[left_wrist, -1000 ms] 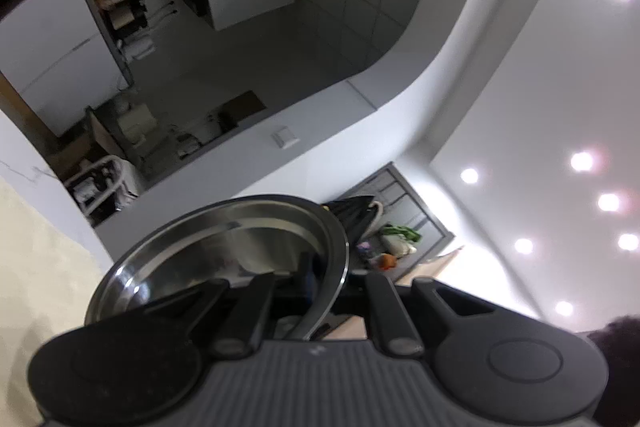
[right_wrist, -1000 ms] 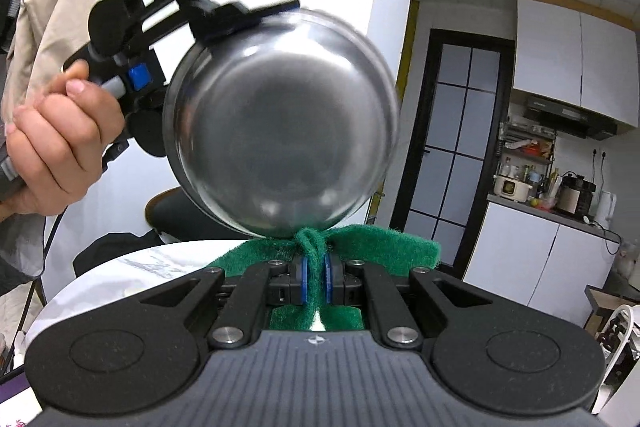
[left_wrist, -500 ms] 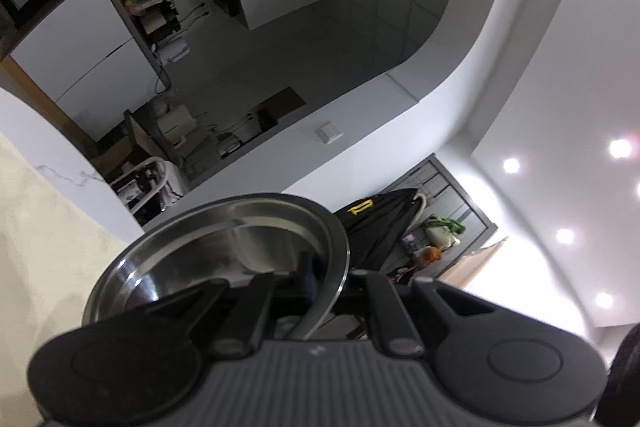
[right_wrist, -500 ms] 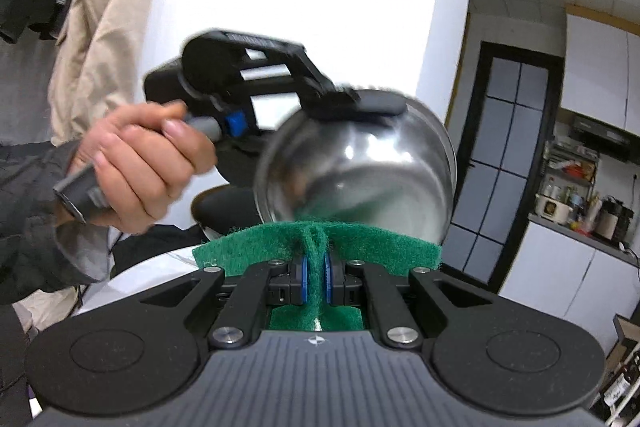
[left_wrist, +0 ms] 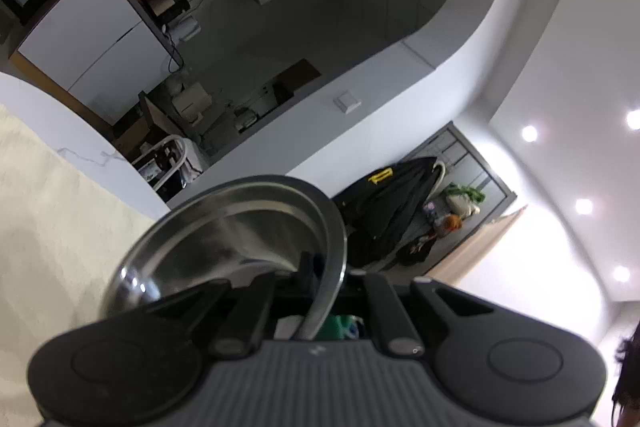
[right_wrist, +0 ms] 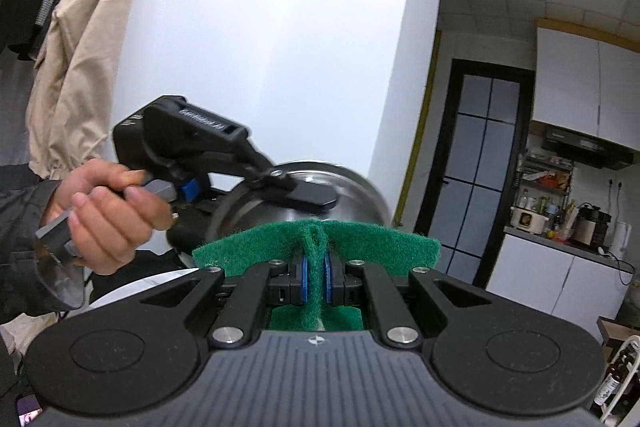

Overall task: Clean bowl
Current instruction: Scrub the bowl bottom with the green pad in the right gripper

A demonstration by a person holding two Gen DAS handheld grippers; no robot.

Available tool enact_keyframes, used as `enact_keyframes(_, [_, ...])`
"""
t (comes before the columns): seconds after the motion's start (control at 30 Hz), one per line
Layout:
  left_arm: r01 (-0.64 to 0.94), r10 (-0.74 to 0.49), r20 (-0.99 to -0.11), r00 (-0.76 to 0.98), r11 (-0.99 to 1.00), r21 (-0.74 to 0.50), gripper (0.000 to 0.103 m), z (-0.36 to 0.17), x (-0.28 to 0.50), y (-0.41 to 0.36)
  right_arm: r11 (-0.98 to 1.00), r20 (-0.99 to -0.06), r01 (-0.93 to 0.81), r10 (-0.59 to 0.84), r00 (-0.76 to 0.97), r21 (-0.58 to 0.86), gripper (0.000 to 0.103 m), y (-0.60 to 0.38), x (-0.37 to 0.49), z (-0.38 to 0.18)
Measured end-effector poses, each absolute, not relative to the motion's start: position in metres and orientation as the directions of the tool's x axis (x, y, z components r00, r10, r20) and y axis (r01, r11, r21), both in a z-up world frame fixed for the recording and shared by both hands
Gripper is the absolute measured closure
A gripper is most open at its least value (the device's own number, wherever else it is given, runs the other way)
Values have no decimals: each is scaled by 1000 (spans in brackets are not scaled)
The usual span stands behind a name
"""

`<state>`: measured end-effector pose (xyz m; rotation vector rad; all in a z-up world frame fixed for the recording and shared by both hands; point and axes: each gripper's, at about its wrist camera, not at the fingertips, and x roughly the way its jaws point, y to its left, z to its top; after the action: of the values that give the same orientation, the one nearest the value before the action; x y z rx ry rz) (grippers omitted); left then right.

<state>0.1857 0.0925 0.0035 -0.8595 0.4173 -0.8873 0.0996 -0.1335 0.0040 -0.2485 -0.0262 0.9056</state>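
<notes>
Touching bowl [right_wrist: 344, 183] underside: scouring pad [right_wrist: 316, 247], clamped.

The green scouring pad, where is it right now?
In the right wrist view the green scouring pad sits low in the centre, pinched in the right gripper, just in front of the steel bowl.

The bowl [right_wrist: 352, 195] has tipped from facing the right camera to apparently sinking behind the scouring pad [right_wrist: 316, 247].
</notes>
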Motion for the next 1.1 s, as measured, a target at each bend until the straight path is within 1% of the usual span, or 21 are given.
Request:
enact_keyframes(0.17, [514, -815, -12, 579, 376, -771, 98, 9, 182, 87, 607, -85, -766, 769, 633, -213, 94, -138, 103, 1])
enact_keyframes(0.5, [546, -833, -5, 553, 367, -753, 98, 10, 180, 78, 623, -117, -754, 749, 652, -208, 94, -142, 113, -7])
enact_keyframes(0.87, [555, -834, 37, 551, 333, -762, 97, 11, 179, 77, 545, -237, -797, 764, 600, -261, 94, -123, 107, -23])
enact_keyframes(1.0, [549, -830, 29, 558, 342, -762, 96, 9, 180, 77, 514, -241, -813, 782, 575, -272, 94, -117, 100, -22])
enact_keyframes(1.1, [540, -824, 21, 566, 351, -765, 96, 7, 181, 80, 491, -219, -826, 805, 552, -275, 94, -116, 93, -19])
